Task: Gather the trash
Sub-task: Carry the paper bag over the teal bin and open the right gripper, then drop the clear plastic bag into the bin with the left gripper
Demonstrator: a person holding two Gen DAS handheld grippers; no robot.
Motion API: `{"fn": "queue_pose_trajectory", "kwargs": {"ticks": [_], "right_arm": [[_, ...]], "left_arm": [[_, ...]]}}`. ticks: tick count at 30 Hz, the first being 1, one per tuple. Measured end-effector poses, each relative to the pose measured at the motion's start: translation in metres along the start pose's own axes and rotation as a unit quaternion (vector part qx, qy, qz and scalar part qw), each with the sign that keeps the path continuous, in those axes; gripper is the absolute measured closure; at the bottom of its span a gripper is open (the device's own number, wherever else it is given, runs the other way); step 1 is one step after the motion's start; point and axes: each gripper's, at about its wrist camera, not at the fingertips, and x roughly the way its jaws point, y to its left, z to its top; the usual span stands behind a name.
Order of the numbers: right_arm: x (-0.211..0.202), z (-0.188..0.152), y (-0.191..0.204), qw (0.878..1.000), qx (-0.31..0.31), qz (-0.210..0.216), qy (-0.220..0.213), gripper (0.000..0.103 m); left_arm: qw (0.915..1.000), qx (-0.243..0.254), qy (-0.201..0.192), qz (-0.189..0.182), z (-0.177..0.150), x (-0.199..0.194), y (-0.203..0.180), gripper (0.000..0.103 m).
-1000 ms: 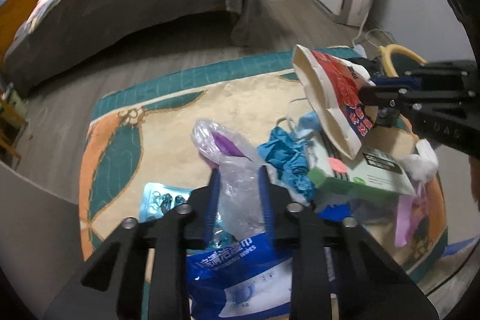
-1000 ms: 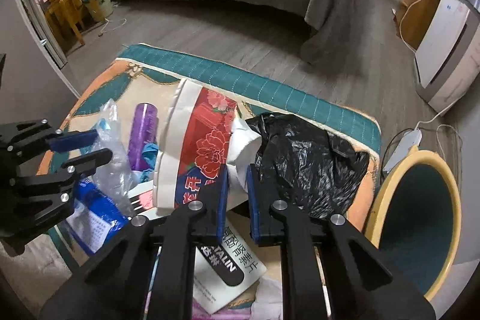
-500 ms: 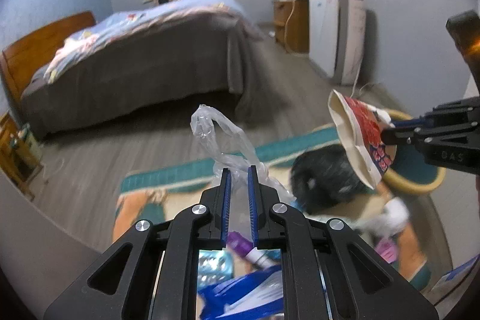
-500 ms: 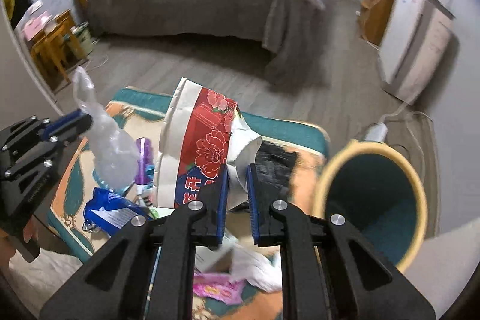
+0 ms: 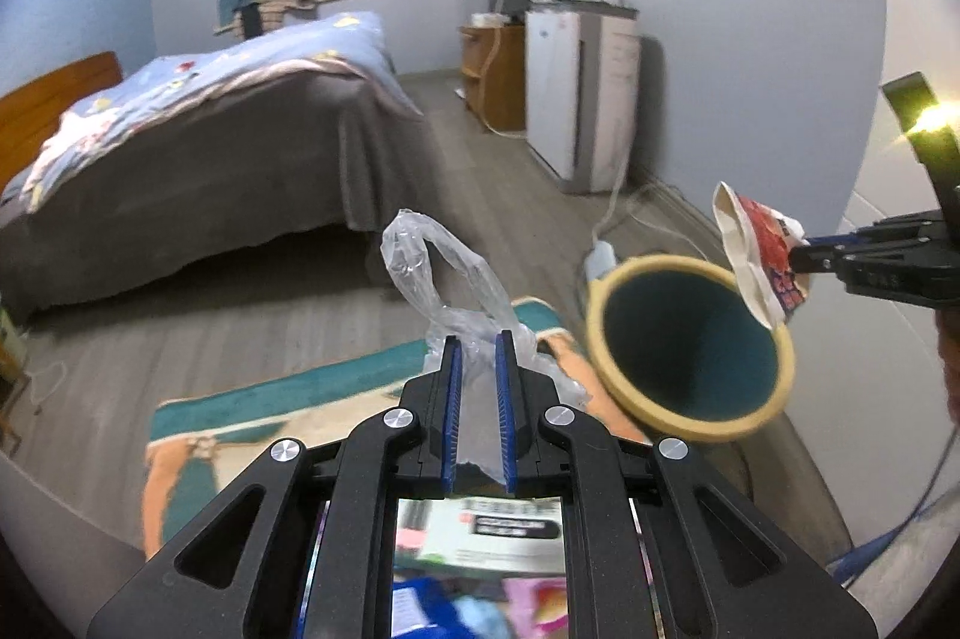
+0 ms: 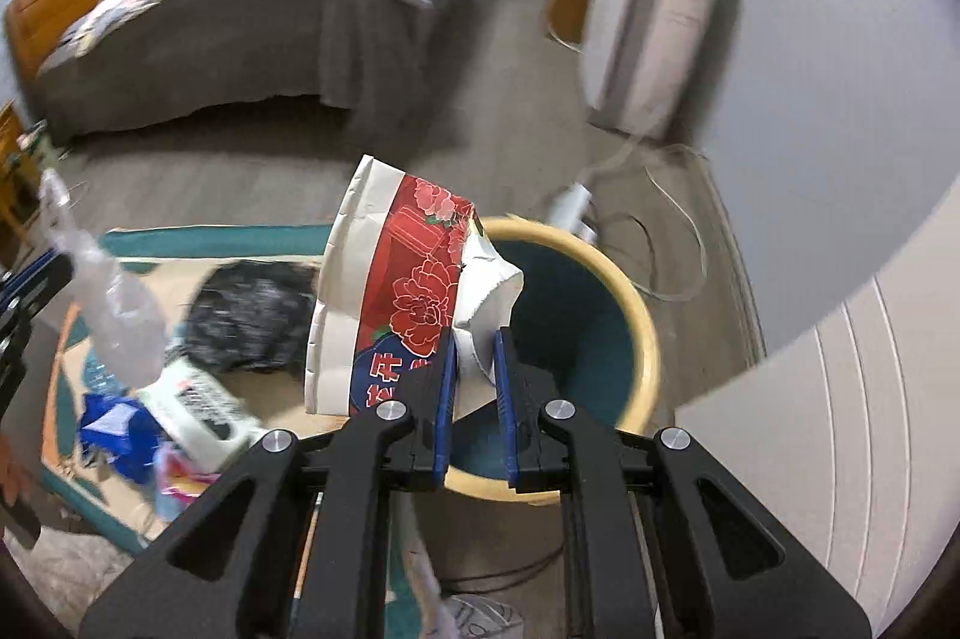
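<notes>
Right gripper (image 6: 474, 363) grasps the red paper bag (image 6: 396, 291) over the bin's rim (image 6: 645, 339) for dropping; left gripper (image 5: 478, 369) clenches a clear plastic bag (image 5: 444, 279), waiting

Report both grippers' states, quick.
Left gripper: shut on the clear plastic bag.
Right gripper: shut on the red paper bag, by the bin.

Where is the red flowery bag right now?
The bag is pinched in the right claw, held up at the left rim of the bin; in the left view it hangs at the far right.
</notes>
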Motion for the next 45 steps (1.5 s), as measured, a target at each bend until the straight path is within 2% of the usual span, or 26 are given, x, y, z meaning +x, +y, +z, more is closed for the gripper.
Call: {"fn": "queue_pose_trajectory", "kwargs": {"ticks": [4, 12, 24, 30, 31, 33, 34, 35, 36, 38, 39, 41, 42, 44, 45], "right_arm": [[0.024, -0.004, -0.020, 1.000, 0.019, -0.015, 0.020, 0.091], [0.052, -0.001, -0.045, 0.997, 0.064, -0.023, 0.029, 0.091], [0.086, -0.012, -0.083, 0.992, 0.108, -0.017, 0.067, 0.091], [0.095, -0.016, -0.091, 0.989, 0.122, -0.017, 0.079, 0.091], [0.095, -0.015, -0.091, 0.989, 0.122, -0.017, 0.079, 0.091], [0.096, -0.014, -0.090, 0.989, 0.121, -0.017, 0.081, 0.090], [0.097, -0.014, -0.090, 0.989, 0.119, -0.017, 0.082, 0.089], [0.098, -0.014, -0.090, 0.989, 0.119, -0.016, 0.084, 0.086], [0.098, -0.013, -0.090, 0.989, 0.120, -0.015, 0.085, 0.082], [0.098, -0.012, -0.091, 0.989, 0.120, -0.017, 0.085, 0.064], [0.097, -0.011, -0.090, 0.989, 0.120, -0.017, 0.083, 0.060], [0.093, -0.010, -0.088, 0.990, 0.120, -0.018, 0.076, 0.038], [0.091, -0.009, -0.087, 0.990, 0.118, -0.018, 0.072, 0.032], [0.085, -0.005, -0.082, 0.992, 0.110, -0.013, 0.062, 0.013], [0.082, -0.003, -0.080, 0.993, 0.106, -0.013, 0.057, 0.011]], "left_arm": [[0.9996, -0.001, 0.018, -0.021, -0.002, 0.015, -0.018, 0.091], [0.9971, 0.016, 0.043, -0.061, -0.007, 0.033, -0.062, 0.091], [0.9939, 0.073, 0.057, -0.060, 0.022, 0.078, -0.110, 0.091], [0.9932, 0.067, 0.069, -0.065, 0.027, 0.107, -0.127, 0.088], [0.9928, 0.072, 0.071, -0.064, 0.026, 0.112, -0.130, 0.084], [0.9921, 0.080, 0.075, -0.062, 0.025, 0.117, -0.134, 0.065], [0.9923, 0.081, 0.073, -0.058, 0.025, 0.118, -0.135, 0.047], [0.9927, 0.079, 0.069, -0.059, 0.025, 0.117, -0.134, 0.035], [0.9933, 0.074, 0.064, -0.061, 0.024, 0.115, -0.132, 0.030], [0.9943, 0.061, 0.063, -0.061, 0.024, 0.114, -0.127, 0.016], [0.9949, 0.049, 0.065, -0.061, 0.023, 0.112, -0.123, 0.015], [0.9956, 0.033, 0.066, -0.058, 0.023, 0.110, -0.116, 0.010], [0.9962, 0.022, 0.067, -0.051, 0.022, 0.107, -0.110, 0.010], [0.9966, 0.003, 0.069, -0.045, 0.021, 0.101, -0.101, 0.008], [0.9965, -0.011, 0.071, -0.044, 0.019, 0.095, -0.093, 0.008]]}}
